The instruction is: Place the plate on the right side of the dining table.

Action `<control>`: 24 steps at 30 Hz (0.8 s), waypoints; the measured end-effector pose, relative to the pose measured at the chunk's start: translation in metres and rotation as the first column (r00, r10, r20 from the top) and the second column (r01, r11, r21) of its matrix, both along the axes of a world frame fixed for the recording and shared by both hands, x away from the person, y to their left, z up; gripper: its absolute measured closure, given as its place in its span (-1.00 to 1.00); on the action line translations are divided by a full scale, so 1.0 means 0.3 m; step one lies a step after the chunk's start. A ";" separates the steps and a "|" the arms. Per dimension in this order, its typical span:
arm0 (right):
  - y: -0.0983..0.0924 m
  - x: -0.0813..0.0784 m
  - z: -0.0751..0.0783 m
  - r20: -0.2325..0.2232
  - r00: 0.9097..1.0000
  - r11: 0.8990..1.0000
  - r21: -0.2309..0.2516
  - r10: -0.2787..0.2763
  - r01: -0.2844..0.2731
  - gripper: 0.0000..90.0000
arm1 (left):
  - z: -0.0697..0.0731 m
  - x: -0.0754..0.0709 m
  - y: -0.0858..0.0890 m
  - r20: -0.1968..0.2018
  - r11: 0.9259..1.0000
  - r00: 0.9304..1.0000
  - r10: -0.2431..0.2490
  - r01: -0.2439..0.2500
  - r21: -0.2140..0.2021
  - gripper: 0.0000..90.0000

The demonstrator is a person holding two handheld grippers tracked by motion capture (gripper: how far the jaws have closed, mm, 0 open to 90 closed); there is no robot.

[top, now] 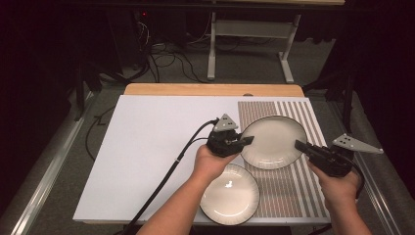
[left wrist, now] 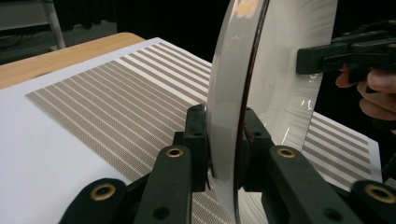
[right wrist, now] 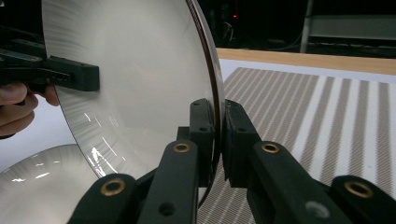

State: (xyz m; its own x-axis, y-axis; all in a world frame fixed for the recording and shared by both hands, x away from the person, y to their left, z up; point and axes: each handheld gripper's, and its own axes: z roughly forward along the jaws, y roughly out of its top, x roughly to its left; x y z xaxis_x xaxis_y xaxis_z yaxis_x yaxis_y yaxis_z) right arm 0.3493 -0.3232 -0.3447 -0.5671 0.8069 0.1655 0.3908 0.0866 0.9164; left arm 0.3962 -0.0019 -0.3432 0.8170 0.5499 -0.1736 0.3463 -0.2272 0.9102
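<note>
A smaller white plate, empty, is seen nearest the camera at the table's near edge, partly on the striped placemat. Just beyond it, a larger empty plate is held above the mat, its rim clamped at opposite sides by the left gripper and the right gripper, both closed tight on it. A two-handed carry seems in hand; next, level lowering and an even release are called for.

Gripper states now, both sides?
Left gripper: shut on the plate rim.
Right gripper: shut on the opposite rim of that plate.
</note>
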 end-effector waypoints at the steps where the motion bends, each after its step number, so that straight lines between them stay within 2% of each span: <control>1: 0.000 0.000 0.000 0.000 1.000 1.000 0.000 0.000 0.000 0.91 | 0.000 0.000 0.000 0.000 1.000 1.000 0.000 0.000 0.000 0.71; 7: -0.078 0.000 -0.016 -0.005 0.999 0.999 -0.003 -0.041 0.041 0.91 | -0.013 0.041 -0.091 -0.008 1.000 1.000 -0.021 0.021 0.022 0.70; 8: -0.088 0.001 -0.020 -0.008 0.999 0.999 0.000 -0.048 0.048 0.91 | -0.013 0.041 -0.091 -0.008 1.000 1.000 -0.021 0.021 0.022 0.69; 13: -0.130 0.004 -0.044 -0.023 0.997 0.997 -0.002 -0.071 0.071 0.91 | -0.037 0.071 -0.155 -0.030 0.998 0.999 -0.029 0.031 0.047 0.68; 19: -0.163 0.006 -0.071 -0.041 0.995 0.996 -0.005 -0.093 0.092 0.91 | -0.070 0.088 -0.194 -0.065 0.998 0.998 -0.026 0.030 0.054 0.65; 24: -0.186 0.011 -0.103 -0.061 0.992 0.994 -0.020 -0.107 0.106 0.91 | -0.102 0.101 -0.226 -0.092 0.996 0.996 -0.022 0.029 0.080 0.63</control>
